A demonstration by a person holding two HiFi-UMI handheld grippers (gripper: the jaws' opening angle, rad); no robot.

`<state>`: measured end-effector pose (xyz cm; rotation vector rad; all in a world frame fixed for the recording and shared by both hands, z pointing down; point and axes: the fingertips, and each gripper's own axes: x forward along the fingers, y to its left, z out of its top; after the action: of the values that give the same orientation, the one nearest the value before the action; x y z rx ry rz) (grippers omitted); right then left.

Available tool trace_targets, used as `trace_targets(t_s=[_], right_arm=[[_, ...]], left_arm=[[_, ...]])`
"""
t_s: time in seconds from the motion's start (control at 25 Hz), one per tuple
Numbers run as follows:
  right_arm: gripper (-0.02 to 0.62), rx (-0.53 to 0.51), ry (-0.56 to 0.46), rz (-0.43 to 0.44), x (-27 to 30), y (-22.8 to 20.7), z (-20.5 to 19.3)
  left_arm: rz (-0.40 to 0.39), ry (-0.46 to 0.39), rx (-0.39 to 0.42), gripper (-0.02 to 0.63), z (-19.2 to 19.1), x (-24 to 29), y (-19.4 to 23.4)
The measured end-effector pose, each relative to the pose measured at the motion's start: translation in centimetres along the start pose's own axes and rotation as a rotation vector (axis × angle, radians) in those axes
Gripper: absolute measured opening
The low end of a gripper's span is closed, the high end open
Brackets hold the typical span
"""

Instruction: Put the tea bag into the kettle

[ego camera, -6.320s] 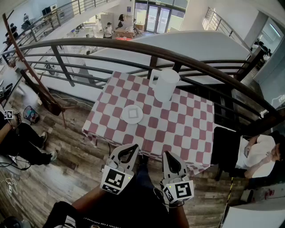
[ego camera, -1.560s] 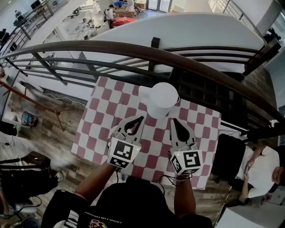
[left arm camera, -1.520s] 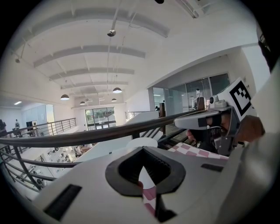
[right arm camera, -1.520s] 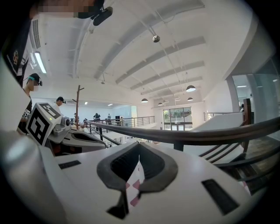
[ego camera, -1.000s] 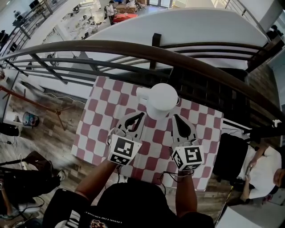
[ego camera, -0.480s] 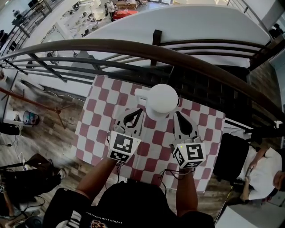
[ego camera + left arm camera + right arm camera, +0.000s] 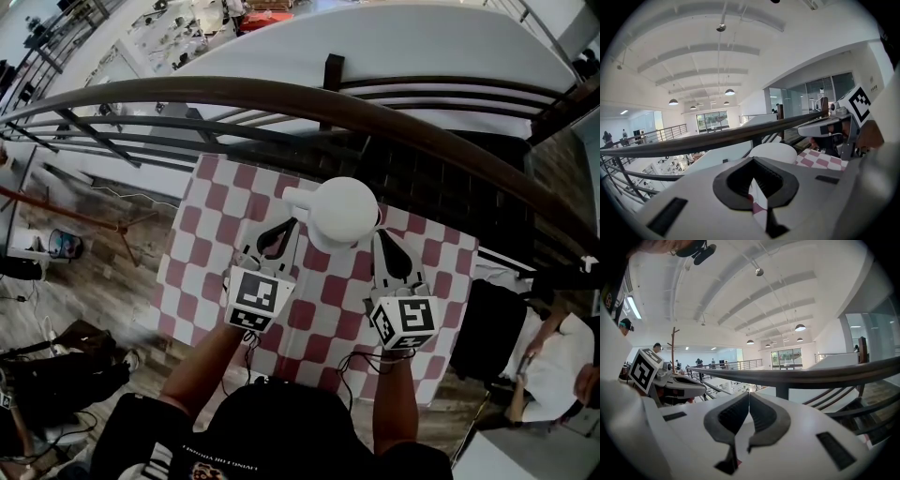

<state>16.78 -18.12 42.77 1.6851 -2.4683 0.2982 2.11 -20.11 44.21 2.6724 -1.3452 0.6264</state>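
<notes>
Your left gripper: jaws pressed together, seemingly empty | right gripper: jaws together | kettle: upright on checked table, just beyond both tips | tea bag: not made out.

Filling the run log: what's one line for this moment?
left gripper shut | right gripper shut | both near kettle | kettle on checkered table

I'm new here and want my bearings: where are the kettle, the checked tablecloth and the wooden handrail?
kettle (image 7: 344,208), head view, its white top.
checked tablecloth (image 7: 206,234), head view, bare left part.
wooden handrail (image 7: 216,89), head view, curved top bar.
</notes>
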Motion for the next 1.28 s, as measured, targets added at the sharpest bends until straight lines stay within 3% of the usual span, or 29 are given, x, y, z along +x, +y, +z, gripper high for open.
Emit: trace_targets(t_s=[1.28], right_arm=[[0.015,0.007,0.026,-0.005,2.7,-1.8,-1.1]], left_arm=[[0.072,0.048,-0.029,-0.002,-1.5,5.3,4.5]])
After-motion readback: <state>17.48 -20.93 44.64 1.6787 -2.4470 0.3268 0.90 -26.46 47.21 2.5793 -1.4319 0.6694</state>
